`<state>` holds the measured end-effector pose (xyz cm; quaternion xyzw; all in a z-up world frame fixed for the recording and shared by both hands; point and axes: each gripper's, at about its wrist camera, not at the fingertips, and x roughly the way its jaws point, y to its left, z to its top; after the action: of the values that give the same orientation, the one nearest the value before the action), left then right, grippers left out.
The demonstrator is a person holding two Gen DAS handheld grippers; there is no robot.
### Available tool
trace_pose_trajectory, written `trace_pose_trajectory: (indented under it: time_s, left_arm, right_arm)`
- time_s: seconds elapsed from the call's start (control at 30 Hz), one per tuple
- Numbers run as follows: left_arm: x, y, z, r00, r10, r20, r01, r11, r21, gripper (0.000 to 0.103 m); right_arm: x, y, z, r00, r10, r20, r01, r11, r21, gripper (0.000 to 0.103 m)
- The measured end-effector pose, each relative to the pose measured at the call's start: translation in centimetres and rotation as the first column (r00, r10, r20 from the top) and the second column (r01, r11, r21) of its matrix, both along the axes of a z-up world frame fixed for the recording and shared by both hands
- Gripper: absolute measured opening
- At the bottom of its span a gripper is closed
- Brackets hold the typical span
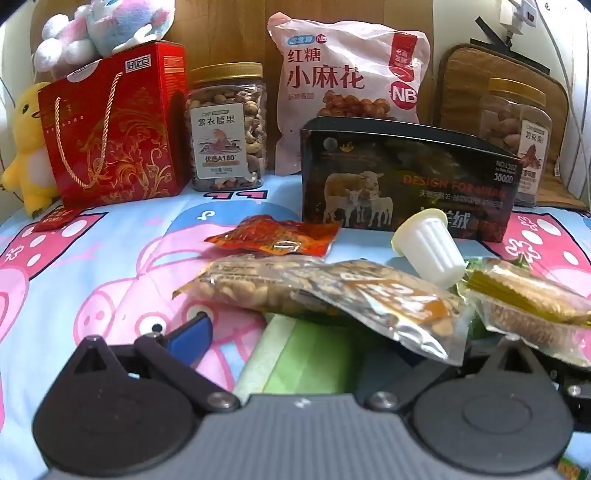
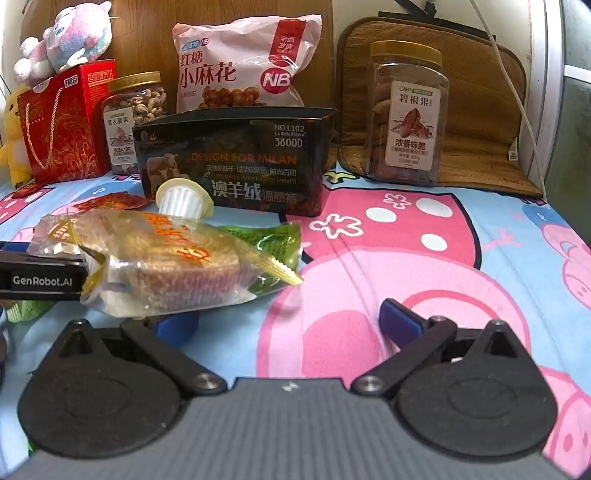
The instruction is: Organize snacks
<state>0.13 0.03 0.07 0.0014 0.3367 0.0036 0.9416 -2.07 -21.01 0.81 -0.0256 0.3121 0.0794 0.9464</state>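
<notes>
A pile of small snacks lies on the cartoon bedsheet: a clear peanut packet (image 1: 314,291), a red-orange sachet (image 1: 277,236), a white jelly cup (image 1: 428,243) and a wrapped cake (image 2: 166,258) on a green packet (image 2: 266,236). A black open box (image 1: 399,177) stands behind them, and shows in the right wrist view (image 2: 236,162). My left gripper (image 1: 332,339) is open, low over a green packet (image 1: 306,358) with the peanut packet across its front; its right finger is hidden. My right gripper (image 2: 288,325) is open and empty, its left finger under the cake's edge.
Along the back stand a red gift box (image 1: 114,125), a cashew jar (image 1: 227,125), a pink snack bag (image 1: 347,81), a pecan jar (image 2: 406,114) and plush toys (image 1: 103,29). A woven mat (image 2: 472,110) leans at the right. The other gripper's black body (image 2: 40,280) shows at left.
</notes>
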Motion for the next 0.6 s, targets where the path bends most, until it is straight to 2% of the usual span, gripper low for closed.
trace_pose_trajectory:
  time_s: [0.27,0.37,0.43,0.5,0.6]
  left_arm:
    - [1.9,0.2,0.7,0.998,0.050,-0.047,-0.050,0.999,0.004,0.103]
    - [0.7,-0.2,0.7,0.996,0.054,-0.069,-0.053,0.998,0.016,0.103]
    - [-1.1,-0.4,1.2,0.999,0.047,-0.025,-0.045,0.998,0.045,0.103]
    - [-3.4,-0.4,1.9,0.999,0.031,0.029,-0.033,0.997,0.064,0.103]
    - [-6.7,0.1,2.9,0.998,-0.003,0.061,0.003,1.000,0.003,0.103]
  right_arm:
    - [0.7,0.2,0.1,1.000,0.011,-0.004,-0.011,1.000,-0.005,0.103]
    - [0.6,-0.9,0.9,0.999,0.044,-0.025,-0.044,0.999,-0.007,0.103]
    - [-1.7,-2.5,1.4,1.000,-0.022,0.011,0.021,0.998,0.065,0.103]
    - [-4.6,-3.7,1.7,0.998,-0.041,0.040,0.036,0.990,0.139,0.103]
    - [-8.1,-4.6,2.1,0.996,-0.068,0.052,0.057,0.980,0.189,0.103]
